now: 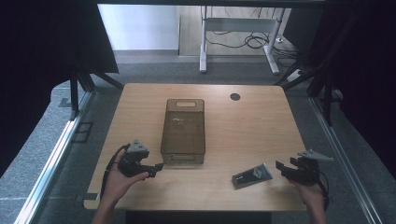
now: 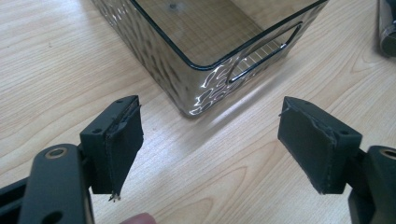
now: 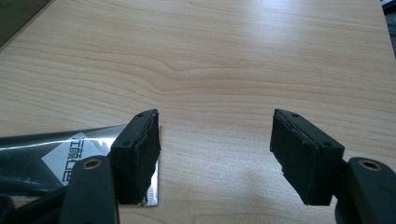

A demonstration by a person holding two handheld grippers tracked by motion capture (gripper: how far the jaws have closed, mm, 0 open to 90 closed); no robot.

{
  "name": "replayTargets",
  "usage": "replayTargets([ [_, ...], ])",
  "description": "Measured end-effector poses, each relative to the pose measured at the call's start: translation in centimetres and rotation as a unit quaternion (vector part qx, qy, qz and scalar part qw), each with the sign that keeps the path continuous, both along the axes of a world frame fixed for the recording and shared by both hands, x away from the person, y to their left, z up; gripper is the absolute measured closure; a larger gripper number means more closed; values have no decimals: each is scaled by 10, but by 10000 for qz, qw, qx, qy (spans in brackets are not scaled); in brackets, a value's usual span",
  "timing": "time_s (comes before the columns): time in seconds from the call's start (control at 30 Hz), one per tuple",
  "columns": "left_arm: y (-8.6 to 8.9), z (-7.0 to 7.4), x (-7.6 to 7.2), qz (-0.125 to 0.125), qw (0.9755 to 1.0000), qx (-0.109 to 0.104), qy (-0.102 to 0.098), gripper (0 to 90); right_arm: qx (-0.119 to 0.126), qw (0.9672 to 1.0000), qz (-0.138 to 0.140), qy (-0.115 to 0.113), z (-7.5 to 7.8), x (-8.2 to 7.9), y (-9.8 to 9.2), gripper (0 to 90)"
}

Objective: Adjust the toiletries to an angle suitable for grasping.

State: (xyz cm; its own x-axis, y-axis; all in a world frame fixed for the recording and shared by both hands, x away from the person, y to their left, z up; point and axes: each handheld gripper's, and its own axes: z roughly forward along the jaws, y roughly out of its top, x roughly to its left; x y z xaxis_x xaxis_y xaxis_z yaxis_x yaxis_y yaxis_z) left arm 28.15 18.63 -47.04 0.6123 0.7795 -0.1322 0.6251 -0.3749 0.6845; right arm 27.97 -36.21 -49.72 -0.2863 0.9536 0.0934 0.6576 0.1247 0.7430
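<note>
Wooden table point(image 1: 219, 182) | foil packet point(image 1: 252, 175) flat, long axis slanting left-right | both hand-held grippers spread, empty

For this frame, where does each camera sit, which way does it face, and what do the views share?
High view: above the person's side, looking forward and down on the table; both forearms, left claw, right claw.
Left gripper view: on the left claw, facing the smoky bin; open jaws.
Right gripper view: on the right claw, jaws open beside the foil packet.
Shared: bin, packet.
</note>
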Motion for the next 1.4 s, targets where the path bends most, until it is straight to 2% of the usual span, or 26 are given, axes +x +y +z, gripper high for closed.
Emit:
replayTargets([
  [0.27, -1, 0, 1, 23, 10000, 63, -23, 224, 15, 9998, 194, 61, 1, -2, -2, 370],
  [0.47, -5, -2, 1, -39, 9999, 98, 10, 224, 47, 9992, 398, -33, 7, -4, 0, 402],
  [0.6, -5, -1, 1, -35, 9999, 97, -6, 225, -39, 9979, 632, -147, 8, -6, 2, 420],
  [0.7, -4, 0, 1, -34, 10000, 83, -17, 224, 41, 9971, 747, -143, 10, -6, 4, 445],
  [0.9, -3, 1, 1, -6, 10000, 65, -30, 225, 55, 9957, 920, -30, 12, -7, 9, 544],
  [1.0, -2, 1, 0, -13, 10000, 70, -34, 224, 70, 9955, 946, 24, 14, -7, 12, 638],
  [1.13, 2, 1, 0, 36, 10000, 43, -30, 225, 117, 9928, 1189, 65, 16, -5, 18, 744],
  [1.3, 8, 4, -1, 129, 9999, -37, -55, 226, 109, 9884, 1482, 315, 13, 1, 29, 841],
  [1.33, 9, 6, -1, 118, 9999, -56, -66, 226, 82, 9874, 1533, 376, 13, 4, 31, 859],
  [1.4, 10, 8, -3, 114, 9998, -107, -90, 226, -28, 9863, 1611, 346, 15, 5, 36, 885],
])
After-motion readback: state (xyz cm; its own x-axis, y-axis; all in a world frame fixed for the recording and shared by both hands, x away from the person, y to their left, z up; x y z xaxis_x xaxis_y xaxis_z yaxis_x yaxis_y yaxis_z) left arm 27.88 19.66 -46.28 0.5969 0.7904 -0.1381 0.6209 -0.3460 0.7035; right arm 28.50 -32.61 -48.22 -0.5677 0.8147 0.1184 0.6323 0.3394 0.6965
